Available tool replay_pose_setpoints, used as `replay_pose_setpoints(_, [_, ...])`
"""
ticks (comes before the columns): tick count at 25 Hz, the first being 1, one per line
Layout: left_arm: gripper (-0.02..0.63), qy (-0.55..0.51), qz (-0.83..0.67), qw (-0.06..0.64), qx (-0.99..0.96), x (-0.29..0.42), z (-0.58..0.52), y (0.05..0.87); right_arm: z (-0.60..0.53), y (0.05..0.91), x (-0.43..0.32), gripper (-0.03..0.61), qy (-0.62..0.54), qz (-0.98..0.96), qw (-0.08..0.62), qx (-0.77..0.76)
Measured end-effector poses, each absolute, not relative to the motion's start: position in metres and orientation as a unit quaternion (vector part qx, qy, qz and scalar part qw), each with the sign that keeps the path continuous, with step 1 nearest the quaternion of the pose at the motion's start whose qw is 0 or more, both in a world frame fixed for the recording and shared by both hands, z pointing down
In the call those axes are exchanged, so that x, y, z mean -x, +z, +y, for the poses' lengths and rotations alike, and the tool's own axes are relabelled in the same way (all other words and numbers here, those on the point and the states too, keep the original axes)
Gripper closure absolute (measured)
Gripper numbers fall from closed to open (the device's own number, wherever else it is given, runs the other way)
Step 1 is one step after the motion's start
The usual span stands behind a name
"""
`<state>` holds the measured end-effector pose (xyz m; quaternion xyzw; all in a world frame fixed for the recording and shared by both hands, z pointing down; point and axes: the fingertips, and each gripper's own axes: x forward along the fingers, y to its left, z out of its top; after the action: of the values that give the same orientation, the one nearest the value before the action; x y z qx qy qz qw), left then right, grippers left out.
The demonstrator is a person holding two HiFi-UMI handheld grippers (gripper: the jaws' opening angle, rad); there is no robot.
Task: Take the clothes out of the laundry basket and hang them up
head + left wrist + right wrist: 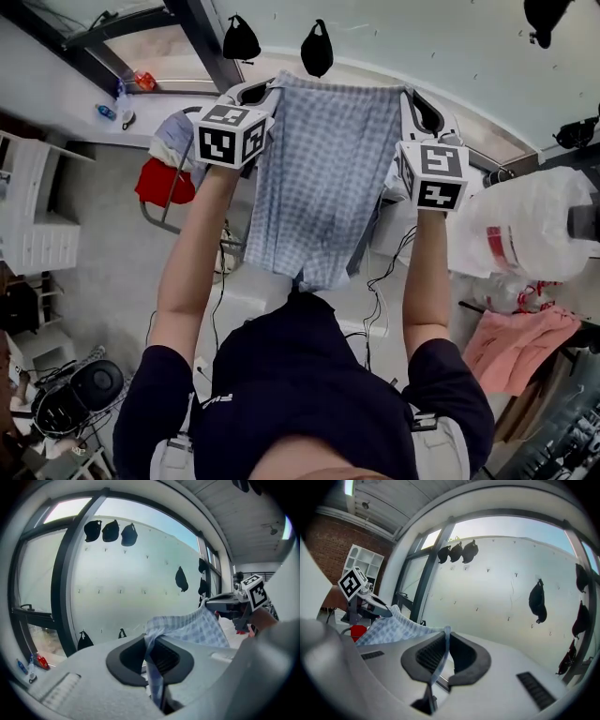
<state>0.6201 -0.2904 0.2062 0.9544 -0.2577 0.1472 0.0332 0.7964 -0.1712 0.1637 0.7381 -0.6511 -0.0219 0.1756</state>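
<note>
A blue-and-white checked garment (323,178) hangs spread between my two grippers, held up in front of a pale wall. My left gripper (258,94) is shut on its upper left corner, and the cloth (185,630) runs out from between the pads toward the other gripper. My right gripper (417,108) is shut on the upper right corner; a thin edge of the fabric (401,627) is pinched between its dark pads. The garment's lower part drapes down toward the person's dark shirt. The laundry basket is not clearly in view.
Black bags hang on wall hooks (317,47), (536,601). A chair with red and blue clothes (167,178) stands at left. A white plastic bag (525,234) and a pink cloth (520,342) lie at right. Cables trail on the floor (375,281).
</note>
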Motion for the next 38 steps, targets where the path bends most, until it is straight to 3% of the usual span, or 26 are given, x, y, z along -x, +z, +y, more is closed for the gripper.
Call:
replay_pose_setpoints(13, [0.583, 0.281, -0.227, 0.192, -0.912, -0.652, -0.316, 0.401, -0.223, 0.356, -0.832, 0.546, 0.152, -0.653, 0.235, -0.703])
replay_pose_setpoints(17, [0.583, 0.305, -0.228, 0.208, -0.901, -0.650, -0.311, 0.440, -0.222, 0.398, -0.832, 0.543, 0.191, -0.649, 0.242, -0.696])
replay_pose_setpoints(18, [0.574, 0.311, -0.224, 0.213, -0.899, -0.650, -0.309, 0.447, -0.222, 0.406, -0.833, 0.520, 0.200, -0.647, 0.243, -0.694])
replay_pose_setpoints(19, [0.520, 0.318, -0.218, 0.220, -0.896, -0.650, -0.306, 0.453, -0.222, 0.414, -0.834, 0.443, 0.213, -0.647, 0.243, -0.690])
replay_pose_setpoints(20, [0.417, 0.324, -0.211, 0.226, -0.894, -0.650, -0.302, 0.459, -0.221, 0.422, -0.834, 0.348, 0.229, -0.648, 0.241, -0.685])
replay_pose_setpoints(22, [0.366, 0.331, -0.208, 0.231, -0.891, -0.647, -0.297, 0.467, -0.217, 0.432, -0.835, 0.262, 0.254, -0.648, 0.239, -0.677])
replay_pose_setpoints(30, [0.342, 0.298, -0.223, 0.234, -0.898, -0.623, -0.296, 0.449, -0.206, 0.418, -0.832, 0.236, 0.251, -0.641, 0.222, -0.690])
replay_pose_setpoints(38, [0.327, 0.213, -0.242, 0.242, -0.915, -0.568, -0.274, 0.407, -0.206, 0.372, -0.748, 0.222, 0.218, -0.688, 0.200, -0.662])
